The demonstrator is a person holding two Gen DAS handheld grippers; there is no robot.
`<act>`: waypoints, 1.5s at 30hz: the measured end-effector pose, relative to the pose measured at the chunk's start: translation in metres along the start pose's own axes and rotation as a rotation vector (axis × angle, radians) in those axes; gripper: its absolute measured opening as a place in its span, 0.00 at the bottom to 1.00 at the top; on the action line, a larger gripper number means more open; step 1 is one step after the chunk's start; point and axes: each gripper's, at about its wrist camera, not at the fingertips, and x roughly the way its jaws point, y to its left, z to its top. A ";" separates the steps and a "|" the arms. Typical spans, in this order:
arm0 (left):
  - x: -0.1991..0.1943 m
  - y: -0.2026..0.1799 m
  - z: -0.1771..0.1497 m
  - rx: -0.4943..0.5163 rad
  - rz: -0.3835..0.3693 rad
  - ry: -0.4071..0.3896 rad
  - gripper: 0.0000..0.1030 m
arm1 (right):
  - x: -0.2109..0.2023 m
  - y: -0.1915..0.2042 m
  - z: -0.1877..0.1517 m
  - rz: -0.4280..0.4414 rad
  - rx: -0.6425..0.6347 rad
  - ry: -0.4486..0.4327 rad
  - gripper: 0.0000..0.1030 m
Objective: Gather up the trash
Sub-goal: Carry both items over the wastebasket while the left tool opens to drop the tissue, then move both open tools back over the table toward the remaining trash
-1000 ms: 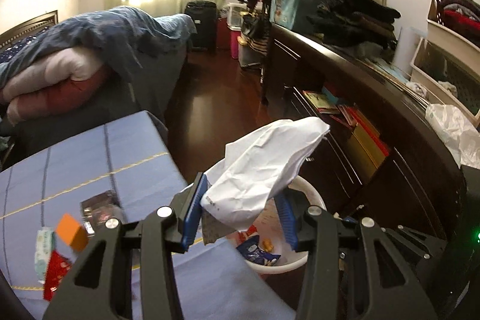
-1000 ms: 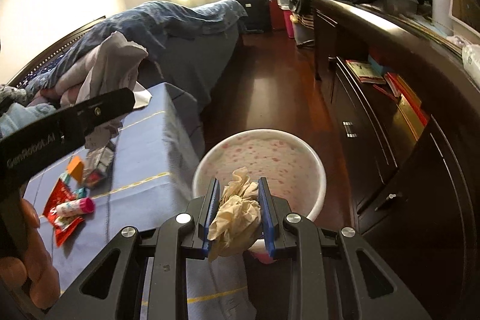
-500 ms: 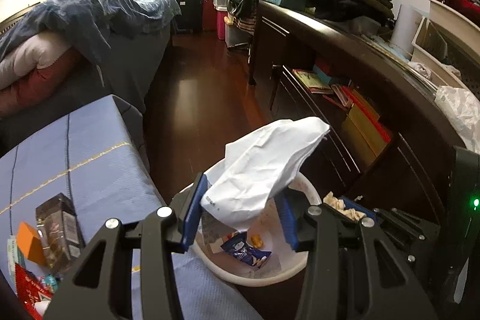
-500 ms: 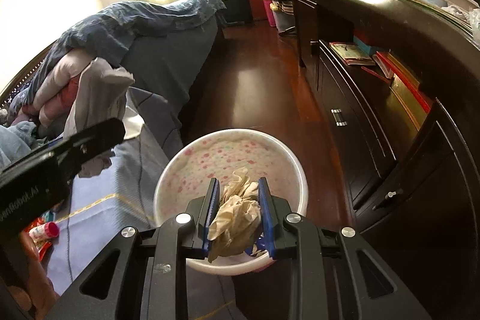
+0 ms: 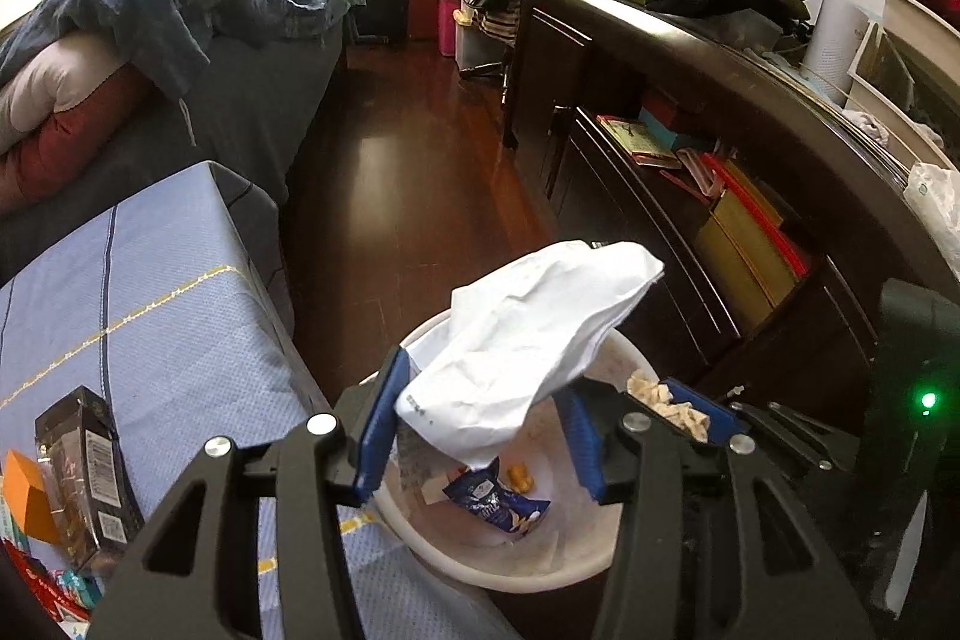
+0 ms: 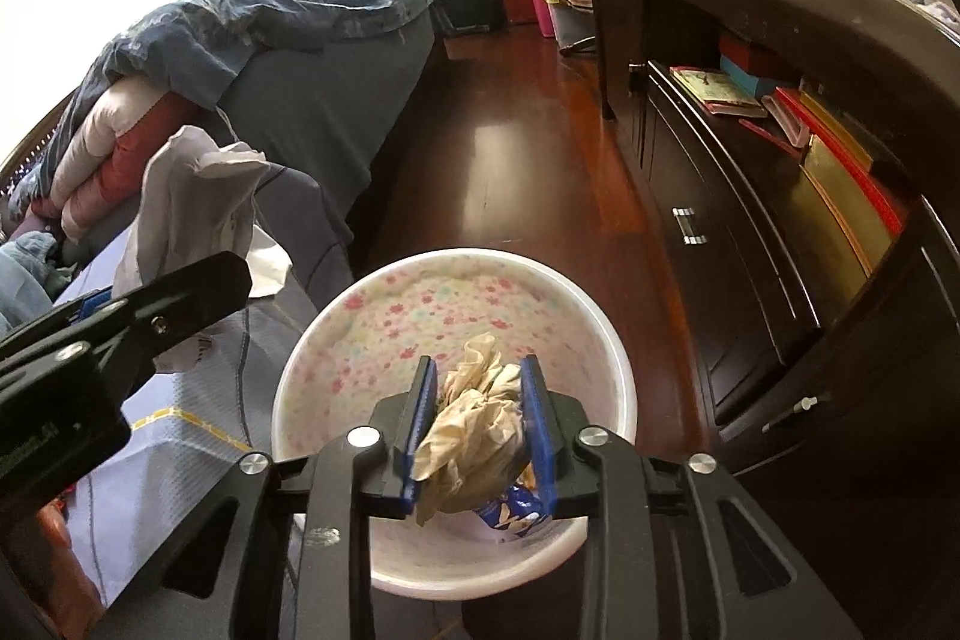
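1. Holding the left gripper (image 5: 483,382) above the white bin (image 5: 540,568), pointing steeply down, with a white paper bag (image 5: 528,328) between the jaws.
2. Opening the left jaws just now; gripping the bag along the left pad (image 5: 378,430) and only near the tip of the right pad, with the bag's upper end sticking up and leaning to the right over the bin.
3. Holding the right gripper (image 6: 478,370) above the same bin, just beside the left gripper, with a crumpled paper wad (image 6: 474,424) between the jaws.
4. Opening the right jaws just now as well; touching the wad with both blue pads, the wad filling the gap from pad to pad.
5. Showing a flower-patterned inner wall of the bin in the right wrist view, and a blue snack wrapper (image 5: 495,505) plus small yellow scraps lying on its bottom.
6. Standing the bin on the dark wood floor (image 5: 384,172), between a table with a blue cloth (image 5: 150,292) and a dark cabinet (image 5: 690,112).
7. Leaving a dark box (image 5: 84,466) and an orange piece (image 5: 27,496) on the cloth at the left edge, well apart from the bin.
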 end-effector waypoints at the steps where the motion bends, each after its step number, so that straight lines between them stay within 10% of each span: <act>1: 0.000 0.001 0.000 -0.002 -0.003 0.000 0.50 | 0.000 0.001 0.000 -0.004 -0.001 -0.001 0.35; 11: -0.013 0.004 0.002 -0.001 0.004 -0.056 0.78 | -0.004 0.000 -0.001 -0.035 -0.008 -0.021 0.44; 25: -0.048 0.017 0.002 -0.040 0.023 -0.105 0.83 | -0.035 0.018 -0.006 -0.049 -0.050 -0.052 0.59; 45: -0.141 0.128 -0.055 -0.282 0.280 -0.105 0.88 | -0.093 0.119 -0.034 0.084 -0.259 -0.084 0.83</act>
